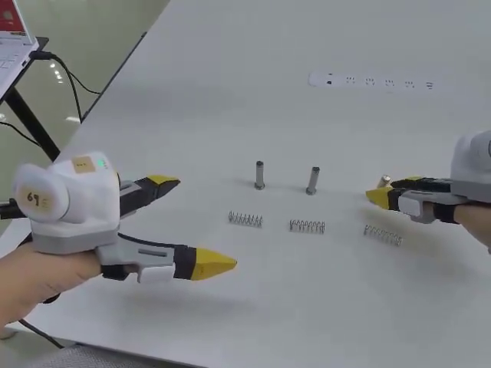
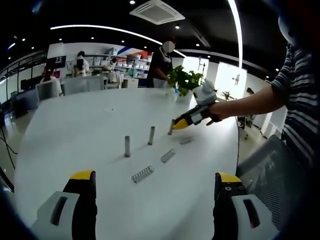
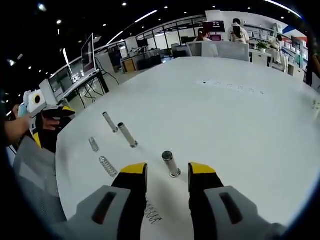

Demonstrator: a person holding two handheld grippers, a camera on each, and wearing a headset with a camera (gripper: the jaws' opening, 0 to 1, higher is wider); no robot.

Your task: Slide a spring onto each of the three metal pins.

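Observation:
Three upright metal pins stand in a row on the white table: the left pin, the middle pin and the right pin, which is partly hidden behind my right gripper. In front of each pin lies a spring: left, middle, right. In the right gripper view my right gripper is open, its yellow tips on either side of the nearest pin and just short of it. My left gripper hovers wide open, left of the springs, holding nothing.
A white power strip lies at the far side of the table. A laptop on a stand with cables sits beyond the table's left edge. People and a plant are past the far edge.

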